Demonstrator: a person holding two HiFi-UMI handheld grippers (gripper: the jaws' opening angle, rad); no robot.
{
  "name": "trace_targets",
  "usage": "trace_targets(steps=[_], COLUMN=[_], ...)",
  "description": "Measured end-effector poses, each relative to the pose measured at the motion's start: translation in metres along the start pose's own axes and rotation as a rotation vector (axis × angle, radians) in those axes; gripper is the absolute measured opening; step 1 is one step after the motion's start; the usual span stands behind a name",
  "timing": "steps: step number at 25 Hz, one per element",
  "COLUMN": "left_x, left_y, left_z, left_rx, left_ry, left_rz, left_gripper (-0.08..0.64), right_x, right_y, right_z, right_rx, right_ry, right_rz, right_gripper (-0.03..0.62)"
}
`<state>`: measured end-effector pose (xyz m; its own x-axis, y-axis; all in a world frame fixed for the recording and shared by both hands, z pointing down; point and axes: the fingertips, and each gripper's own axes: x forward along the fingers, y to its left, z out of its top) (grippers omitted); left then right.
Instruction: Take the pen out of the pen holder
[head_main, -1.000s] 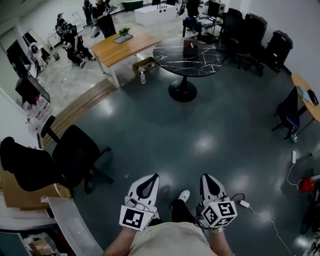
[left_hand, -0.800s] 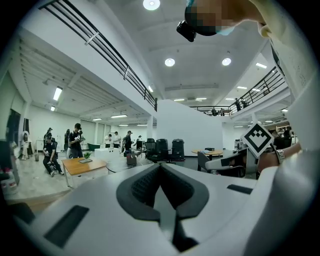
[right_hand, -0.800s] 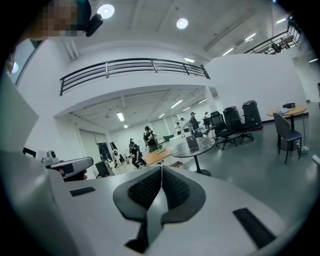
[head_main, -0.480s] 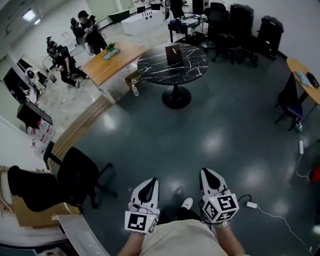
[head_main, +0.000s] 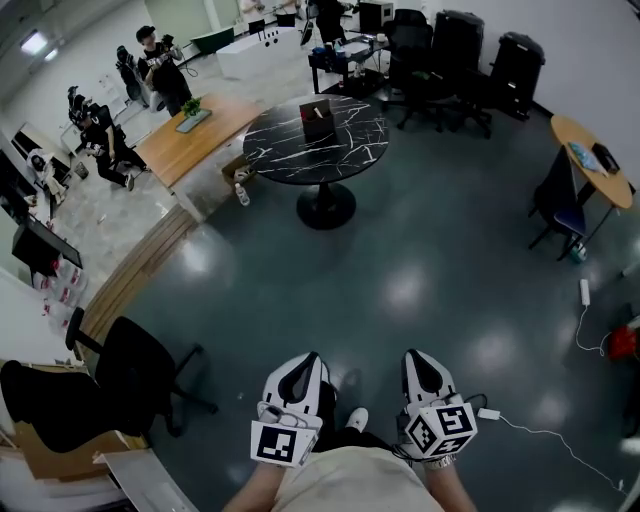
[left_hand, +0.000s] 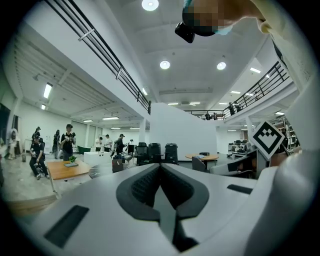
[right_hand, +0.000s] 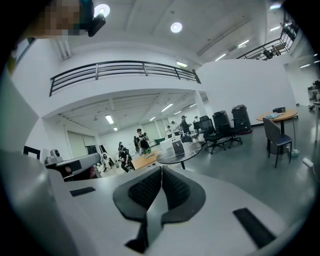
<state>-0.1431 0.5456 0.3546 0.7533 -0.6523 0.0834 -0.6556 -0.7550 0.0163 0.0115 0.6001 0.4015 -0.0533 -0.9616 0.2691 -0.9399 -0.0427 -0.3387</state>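
Observation:
A round black marble table (head_main: 340, 150) stands far ahead across the floor, also in the right gripper view (right_hand: 181, 152). On it sits a dark box-shaped thing (head_main: 318, 119); I cannot make out a pen at this distance. My left gripper (head_main: 304, 359) and right gripper (head_main: 417, 356) are held low, side by side in front of the person's body, far from the table. Both are shut with nothing between the jaws, as the left gripper view (left_hand: 160, 167) and the right gripper view (right_hand: 161, 170) show.
A black office chair (head_main: 135, 375) stands at the near left. A wooden table (head_main: 195, 140) with people around it lies at the far left. Black chairs (head_main: 440, 60) line the back. A round wooden table (head_main: 592, 160) and a chair are at the right. Cables (head_main: 545, 435) lie on the floor.
The black table has slid leftward and slightly lower in the head view, and the office chair at the left has drifted down. Both grippers stay shut in the same low position.

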Motion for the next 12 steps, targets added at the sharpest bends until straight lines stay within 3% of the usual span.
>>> trace_targets(steps=[8, 12], left_x=[0.104, 0.142], left_y=[0.016, 0.037], left_z=[0.014, 0.013], left_rx=[-0.065, -0.077], left_ry=[-0.081, -0.073], left_rz=[-0.123, -0.201], left_gripper=[0.012, 0.012], right_x=[0.056, 0.095], right_y=[-0.036, -0.038], right_z=[0.032, 0.05], right_rx=[-0.004, -0.014], right_ry=[-0.004, -0.01], right_rz=[-0.1, -0.15], right_gripper=[0.018, 0.018])
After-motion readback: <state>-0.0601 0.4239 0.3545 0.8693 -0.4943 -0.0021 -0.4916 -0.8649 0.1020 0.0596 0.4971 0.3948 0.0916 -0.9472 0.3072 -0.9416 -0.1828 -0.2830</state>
